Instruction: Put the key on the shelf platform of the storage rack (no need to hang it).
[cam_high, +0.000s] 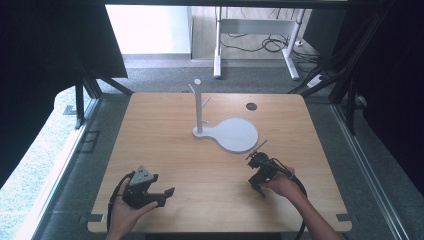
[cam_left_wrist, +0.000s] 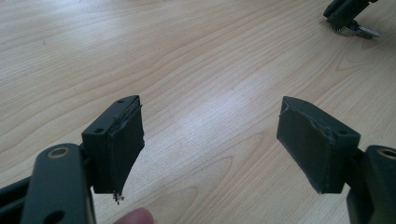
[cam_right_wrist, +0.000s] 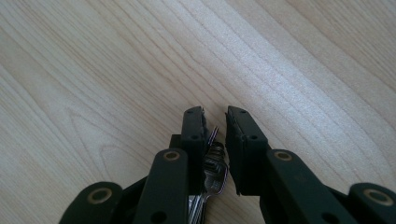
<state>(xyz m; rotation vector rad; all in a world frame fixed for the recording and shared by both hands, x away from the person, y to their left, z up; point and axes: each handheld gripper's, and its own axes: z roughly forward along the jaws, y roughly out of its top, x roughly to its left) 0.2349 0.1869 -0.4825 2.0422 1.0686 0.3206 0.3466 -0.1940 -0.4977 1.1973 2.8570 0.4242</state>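
Metal keys (cam_right_wrist: 214, 175) lie between the right tool's (cam_right_wrist: 215, 114) nearly closed jaws.

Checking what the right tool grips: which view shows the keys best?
The right gripper view: the keys sit close up between the right tool jaws. The high view shows a blurred sliver; the left gripper view shows them small, far off.

Keys (cam_right_wrist: 211, 175) between right tool (cam_right_wrist: 215, 116) jaws
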